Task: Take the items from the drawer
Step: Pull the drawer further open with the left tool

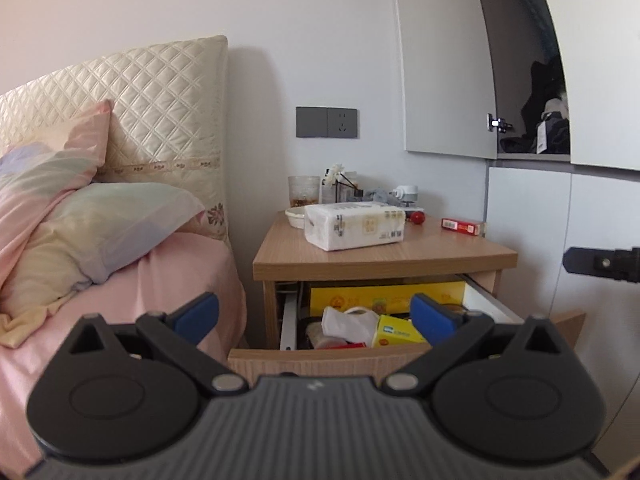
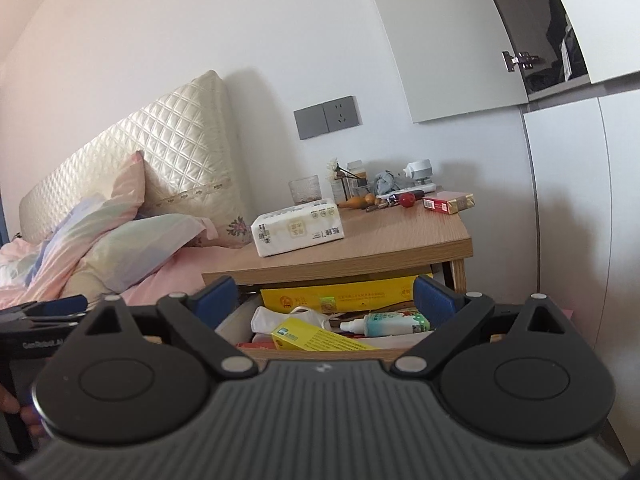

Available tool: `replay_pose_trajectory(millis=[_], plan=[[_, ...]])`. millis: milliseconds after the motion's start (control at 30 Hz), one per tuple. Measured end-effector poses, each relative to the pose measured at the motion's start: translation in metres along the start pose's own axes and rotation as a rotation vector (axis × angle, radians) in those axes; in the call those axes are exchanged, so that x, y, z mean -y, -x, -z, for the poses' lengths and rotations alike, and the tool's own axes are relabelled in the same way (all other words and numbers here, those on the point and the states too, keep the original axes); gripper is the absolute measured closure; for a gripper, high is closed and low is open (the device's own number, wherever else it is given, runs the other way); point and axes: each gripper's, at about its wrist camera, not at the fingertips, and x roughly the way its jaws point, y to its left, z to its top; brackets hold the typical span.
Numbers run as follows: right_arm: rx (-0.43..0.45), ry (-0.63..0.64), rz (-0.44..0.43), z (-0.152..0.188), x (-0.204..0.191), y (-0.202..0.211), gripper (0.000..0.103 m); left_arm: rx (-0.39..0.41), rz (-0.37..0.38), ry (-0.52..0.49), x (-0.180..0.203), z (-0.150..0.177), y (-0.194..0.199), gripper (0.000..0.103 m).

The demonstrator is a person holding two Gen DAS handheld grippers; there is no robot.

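Left gripper: bottom centre of the left wrist view; blue-padded fingers spread wide, grasping nothing, poised before the drawer front.
Right gripper: bottom centre of the right wrist view; fingers likewise spread apart, empty, framing the drawer contents.
Drawer: pulled out beneath the nightstand top, lower centre of both views; wood-grain front, white inner walls.
Drawer contents, front: small yellow box lying tilted; crumpled white tissue to its left; red packaging just behind the drawer front.
Drawer contents, middle: spray bottle lying on its side, nozzle toward the left of the frame.
Drawer contents, rear: large yellow box standing along the back, partly under the tabletop.
Nightstand: centre of frame; wooden top.
Tabletop, near: white tissue pack lying flat.
Tabletop, far: glass cup, red ball, red cigarette pack at the right edge, small clutter against the wall.
Bed: left of frame; pink sheet, pastel pillows, quilted cream headboard.
Wall: grey socket plate above the nightstand.
Cupboard: upper right; door ajar, dark items inside.
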Motion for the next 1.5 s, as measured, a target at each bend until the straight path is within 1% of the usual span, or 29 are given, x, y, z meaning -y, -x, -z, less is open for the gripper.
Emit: replay_pose_trajectory(millis=[67, 133, 200, 333, 433, 600, 700, 800, 900, 967, 1100, 1167, 1267, 1500], plan=[[-0.001, -0.014, 0.009, 0.006, -0.010, -0.001, 0.006, 0.008, 0.012, 0.014, -0.008, 0.006, 0.004, 0.000], [-0.005, -0.031, 0.023, 0.014, -0.020, -0.003, 0.006, -0.004, 0.023, 0.034, -0.013, 0.011, 0.003, 0.000], [-0.020, -0.058, 0.042, 0.023, -0.028, -0.006, 0.006, -0.013, 0.027, 0.032, -0.017, 0.013, 0.003, 0.000], [-0.095, -0.104, 0.079, 0.038, -0.037, -0.018, 0.006, -0.012, 0.041, 0.030, -0.019, 0.011, 0.004, 0.000], [-0.114, -0.092, 0.098, 0.038, -0.038, -0.024, 0.006, 0.001, 0.033, 0.012, -0.017, 0.011, 0.004, 0.000], [-0.104, -0.089, 0.126, 0.029, -0.032, -0.028, 0.006, -0.023, 0.025, 0.029, -0.021, 0.013, -0.001, 0.000], [-0.096, -0.080, 0.125, 0.023, -0.027, -0.028, 0.006, -0.035, 0.020, 0.027, -0.019, 0.016, -0.003, 0.000], [-0.116, -0.078, 0.122, 0.017, -0.022, -0.033, 0.006, -0.058, 0.045, 0.028, -0.016, 0.024, -0.007, 0.000], [-0.138, -0.061, 0.114, 0.013, -0.020, -0.038, 0.006, -0.086, 0.047, 0.034, -0.014, 0.032, -0.012, 0.000], [-0.151, -0.063, 0.102, 0.014, -0.019, -0.041, 0.006, -0.081, 0.047, 0.033, -0.013, 0.034, -0.012, 0.000], [-0.154, -0.050, 0.110, 0.021, -0.016, -0.045, 0.006, -0.064, 0.056, 0.029, -0.011, 0.036, -0.010, 0.000], [-0.160, -0.061, 0.125, 0.027, -0.014, -0.046, 0.006, -0.068, 0.056, 0.028, -0.012, 0.037, -0.011, 0.000], [-0.169, -0.062, 0.115, 0.036, -0.015, -0.047, 0.006, -0.073, 0.049, 0.042, -0.015, 0.039, -0.012, 0.000], [-0.111, -0.044, 0.109, 0.062, -0.028, -0.050, 0.006, -0.077, 0.033, 0.095, -0.025, 0.043, -0.015, 0.000]])
